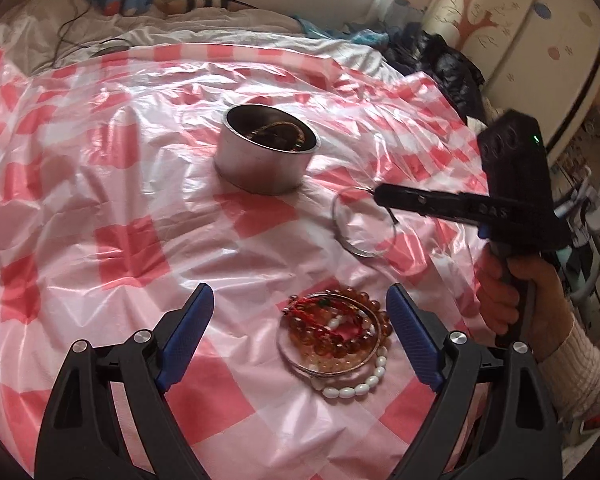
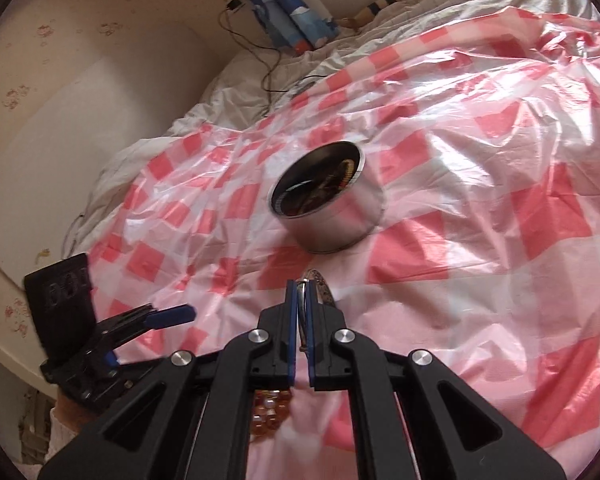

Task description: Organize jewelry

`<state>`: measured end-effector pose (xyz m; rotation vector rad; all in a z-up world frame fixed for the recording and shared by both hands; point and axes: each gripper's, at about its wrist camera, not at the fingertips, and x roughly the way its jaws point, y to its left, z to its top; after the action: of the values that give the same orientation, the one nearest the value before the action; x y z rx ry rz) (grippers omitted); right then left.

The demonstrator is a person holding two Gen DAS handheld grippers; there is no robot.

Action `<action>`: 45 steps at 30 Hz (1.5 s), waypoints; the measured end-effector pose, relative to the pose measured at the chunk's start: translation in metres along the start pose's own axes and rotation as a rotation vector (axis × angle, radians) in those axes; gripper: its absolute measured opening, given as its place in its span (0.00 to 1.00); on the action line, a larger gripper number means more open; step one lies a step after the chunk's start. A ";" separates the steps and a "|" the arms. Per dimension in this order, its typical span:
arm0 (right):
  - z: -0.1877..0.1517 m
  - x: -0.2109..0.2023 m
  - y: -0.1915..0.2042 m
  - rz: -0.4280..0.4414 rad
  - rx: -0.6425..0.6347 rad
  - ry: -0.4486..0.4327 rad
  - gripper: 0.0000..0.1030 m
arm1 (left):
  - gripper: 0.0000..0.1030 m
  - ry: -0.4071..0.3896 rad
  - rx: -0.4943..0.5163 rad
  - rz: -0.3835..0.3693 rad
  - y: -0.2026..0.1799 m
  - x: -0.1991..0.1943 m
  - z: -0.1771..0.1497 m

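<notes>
A round metal tin (image 1: 265, 151) stands on the pink checked plastic sheet (image 1: 132, 200), with dark beaded jewelry inside; it also shows in the right wrist view (image 2: 332, 216). My right gripper (image 1: 380, 193) is shut on a thin silver bangle (image 1: 356, 236), held just right of the tin; the bangle shows between its fingertips in the right wrist view (image 2: 320, 284). A pile of amber bead bracelets, a red cord, a silver bangle and white beads (image 1: 336, 332) lies between my open left gripper's (image 1: 300, 300) fingers.
The sheet covers a bed with white bedding (image 1: 40, 40). Dark clothes (image 1: 452, 68) lie at the far right edge. A cable (image 2: 268, 64) runs along the bedding by the wall. My left gripper shows at the lower left of the right wrist view (image 2: 168, 316).
</notes>
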<state>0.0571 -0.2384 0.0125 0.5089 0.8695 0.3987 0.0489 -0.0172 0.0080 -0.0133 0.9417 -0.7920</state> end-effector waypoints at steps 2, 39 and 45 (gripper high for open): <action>0.002 0.000 -0.007 -0.041 0.016 0.001 0.05 | 0.82 0.026 0.042 -0.015 -0.011 0.008 -0.002; -0.009 0.015 -0.016 -0.201 -0.027 0.078 0.05 | 0.11 -0.113 -0.087 -0.129 0.014 -0.019 0.009; -0.006 0.015 -0.015 -0.167 -0.023 0.098 0.04 | 0.11 -0.114 -0.091 -0.113 0.015 -0.018 0.011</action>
<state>0.0626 -0.2409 -0.0086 0.3947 0.9931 0.2820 0.0598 0.0012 0.0226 -0.1905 0.8739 -0.8426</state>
